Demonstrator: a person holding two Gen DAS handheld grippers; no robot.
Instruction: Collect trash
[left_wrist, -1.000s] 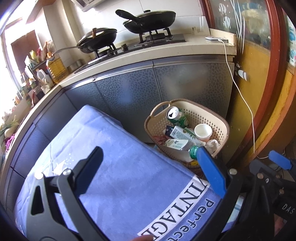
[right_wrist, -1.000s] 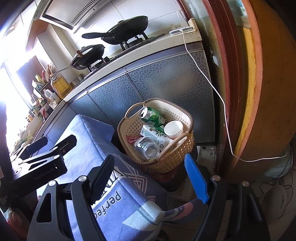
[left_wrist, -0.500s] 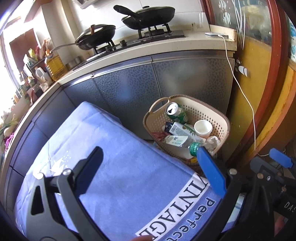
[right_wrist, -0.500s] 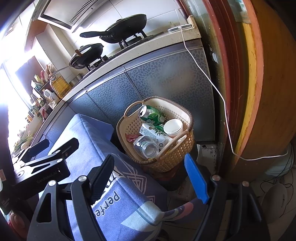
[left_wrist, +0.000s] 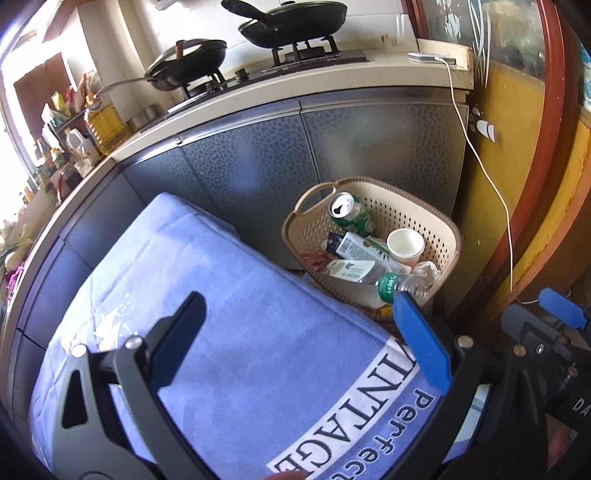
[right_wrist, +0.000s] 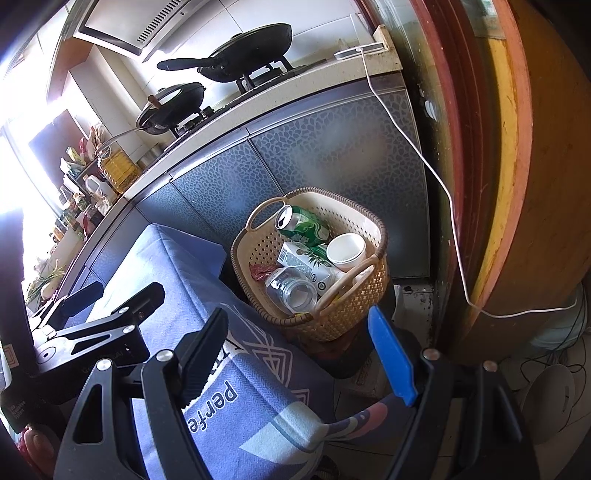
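Note:
A beige woven basket (left_wrist: 448, 230) (right_wrist: 354, 314) stands on the floor by the kitchen cabinets. It holds a green can (left_wrist: 351, 214) (right_wrist: 304, 227), a carton (left_wrist: 356, 247) (right_wrist: 304, 260), a white paper cup (left_wrist: 405, 243) (right_wrist: 346, 251), a clear plastic bottle (left_wrist: 365, 271) (right_wrist: 291, 290) and a red wrapper (right_wrist: 260, 271). My left gripper (left_wrist: 301, 345) is open and empty above the blue-cloth table (left_wrist: 221, 314). My right gripper (right_wrist: 299, 350) is open and empty, near the table's corner, short of the basket. The left gripper also shows in the right wrist view (right_wrist: 110, 306).
Grey cabinets (left_wrist: 277, 158) with a stove and black pans (left_wrist: 295, 18) run behind the basket. A white cable (left_wrist: 484, 166) hangs from the counter down a red-framed door (right_wrist: 491, 184). A white fan (right_wrist: 550, 387) lies on the floor at right.
Both views have drifted slightly; the basket sits a little lower and closer in frame. Both grippers stay open and empty.

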